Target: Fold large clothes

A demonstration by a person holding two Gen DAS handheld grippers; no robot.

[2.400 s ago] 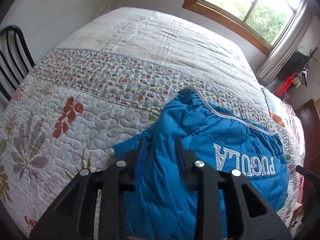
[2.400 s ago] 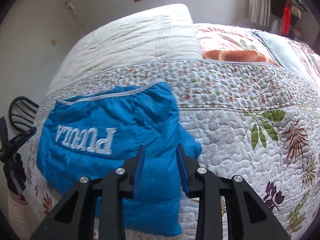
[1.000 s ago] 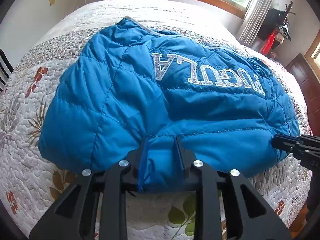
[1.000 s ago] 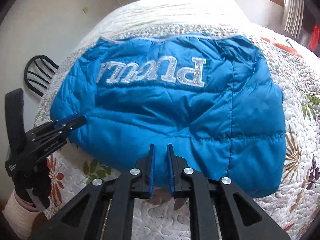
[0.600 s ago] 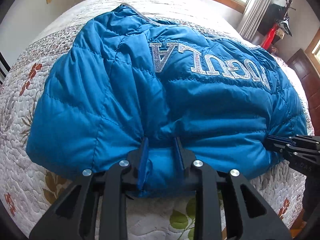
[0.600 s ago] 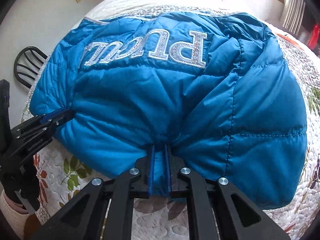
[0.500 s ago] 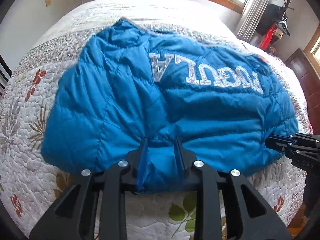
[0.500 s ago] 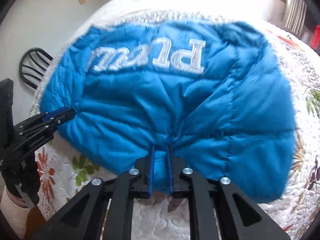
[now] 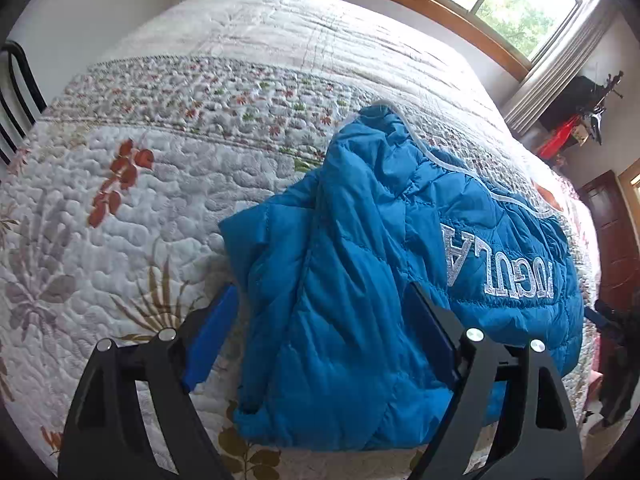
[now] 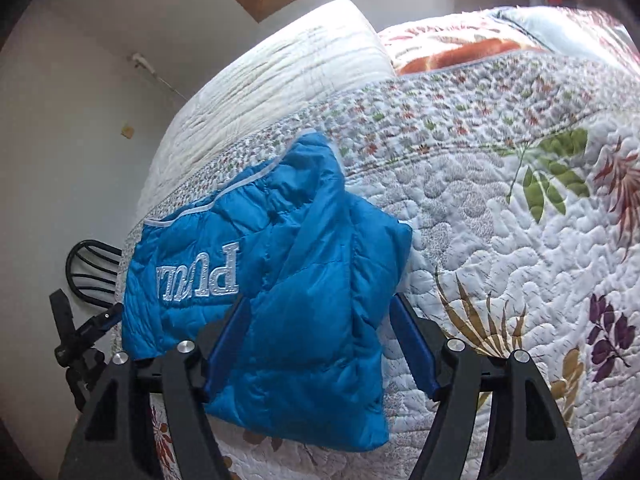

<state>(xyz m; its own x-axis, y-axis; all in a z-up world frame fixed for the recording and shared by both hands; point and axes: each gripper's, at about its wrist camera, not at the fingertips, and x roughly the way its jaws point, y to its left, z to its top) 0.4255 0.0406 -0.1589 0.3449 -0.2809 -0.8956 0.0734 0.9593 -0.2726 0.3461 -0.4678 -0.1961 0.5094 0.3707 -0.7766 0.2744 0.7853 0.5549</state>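
Observation:
A blue puffy jacket (image 9: 360,280) with silver lettering lies folded in a bundle on the flowered quilt (image 9: 160,200) of a bed. My left gripper (image 9: 322,290) hovers over the jacket's left end; its jaws are opening wide and the pads are clear of the cloth. In the right wrist view the jacket (image 10: 312,280) lies between the fingers of my right gripper (image 10: 320,299), whose jaws are also opening without pressing on it. Each gripper shows at the edge of the other's view: the right gripper (image 9: 612,328) and the left gripper (image 10: 80,332).
A black metal chair (image 9: 16,92) (image 10: 92,268) stands by the bed's left side against the wall. A wood-framed window (image 9: 500,0) and curtain are beyond the bed, a dark door (image 9: 612,240) to the right. An orange-patterned pillow (image 10: 460,54) lies at the head end.
Both grippers were shut on the jacket's near hem and have let it go, jaws spread wide. They have moved apart sideways, each to one end of the jacket, which lies folded narrower.

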